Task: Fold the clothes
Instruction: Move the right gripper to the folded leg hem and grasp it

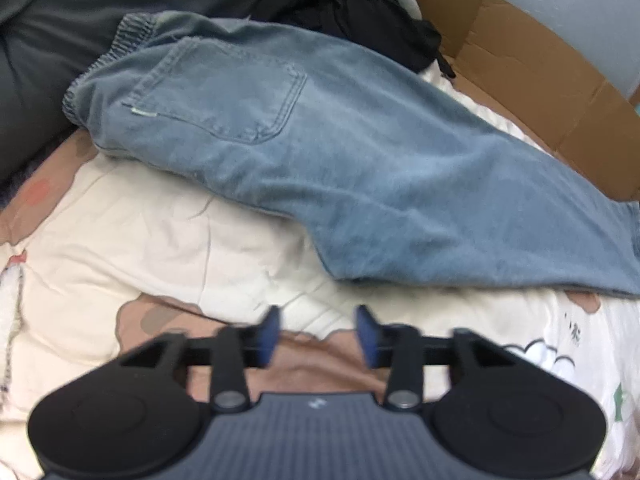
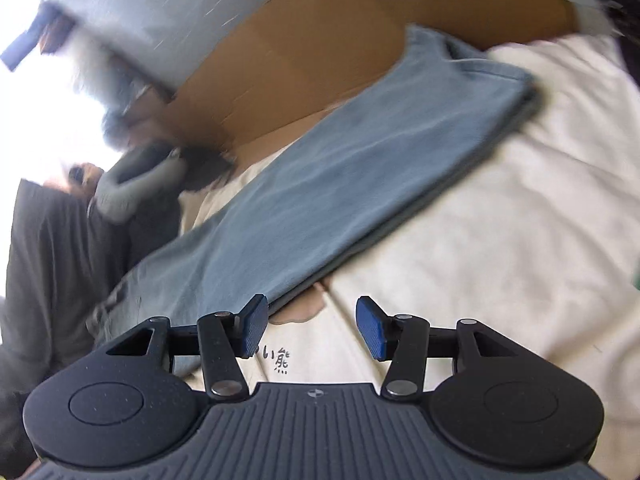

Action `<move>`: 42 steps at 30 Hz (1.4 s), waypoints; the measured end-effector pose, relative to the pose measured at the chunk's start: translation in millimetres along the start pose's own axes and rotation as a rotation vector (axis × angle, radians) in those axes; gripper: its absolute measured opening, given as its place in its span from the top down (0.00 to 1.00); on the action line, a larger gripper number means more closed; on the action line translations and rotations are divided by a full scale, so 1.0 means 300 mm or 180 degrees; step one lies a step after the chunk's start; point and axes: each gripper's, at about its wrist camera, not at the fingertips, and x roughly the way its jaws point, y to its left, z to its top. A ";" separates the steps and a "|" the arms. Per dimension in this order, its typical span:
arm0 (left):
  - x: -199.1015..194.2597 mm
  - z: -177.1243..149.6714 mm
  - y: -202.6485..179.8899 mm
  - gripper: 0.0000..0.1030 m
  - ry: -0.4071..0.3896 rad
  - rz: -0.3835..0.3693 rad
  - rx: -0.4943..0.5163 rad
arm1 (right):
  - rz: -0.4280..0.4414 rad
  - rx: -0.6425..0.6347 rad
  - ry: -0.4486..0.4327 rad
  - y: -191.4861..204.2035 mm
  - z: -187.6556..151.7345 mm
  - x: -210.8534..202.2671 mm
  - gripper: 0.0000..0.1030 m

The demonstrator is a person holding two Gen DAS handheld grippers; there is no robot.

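1. Left wrist view: the jeans (image 1: 320,152) lie lengthwise on the cream blanket (image 1: 132,232), already doubled leg over leg, back pocket (image 1: 224,92) facing up. The waistband end sits at the far left of the jeans, against a dark grey cloth (image 1: 60,40); the leg end runs off to the right, onto the cardboard (image 1: 520,60).
2. The left gripper (image 1: 318,334) hangs on the near side of the jeans, apart from them, over bare blanket. Its jaws stand about half apart with nothing between them.
3. Risk here: the near edge of the jeans lies flat on soft bedding. A low pinch could catch the blanket along with the denim, or only the top layer, so the doubled legs would slide apart when lifted.
4. Right wrist view: the picture is blurred. The right gripper (image 2: 311,328) is beside the jeans' near edge, its left pad (image 2: 254,330) just over that edge, its other pad over the blanket. The jaws are roughly half open and grip nothing.
5. Risk here: closing from this spot would likely nip just the hem line or miss it. The leg end (image 2: 460,68) rests against the cardboard and could drag or snag there.
6. Both: uneven grips would leave a crooked fold.
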 end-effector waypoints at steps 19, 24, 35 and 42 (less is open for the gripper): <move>-0.004 0.160 -0.452 0.34 -0.0123 -0.0263 0.0171 | -0.0399 0.0666 -0.0572 -0.153 0.081 -0.274 0.40; 0.064 0.207 -0.487 0.34 0.0015 -0.0239 -0.0034 | -0.0390 0.0596 -0.0615 -0.214 0.087 -0.269 0.40; 0.181 0.188 -0.519 0.24 -0.0090 -0.0301 0.0192 | -0.0307 0.0815 -0.0813 -0.405 0.125 -0.101 0.41; 0.229 0.153 -0.463 0.24 0.0039 -0.0415 0.0195 | -0.0164 0.0758 -0.0759 -0.400 0.202 0.058 0.46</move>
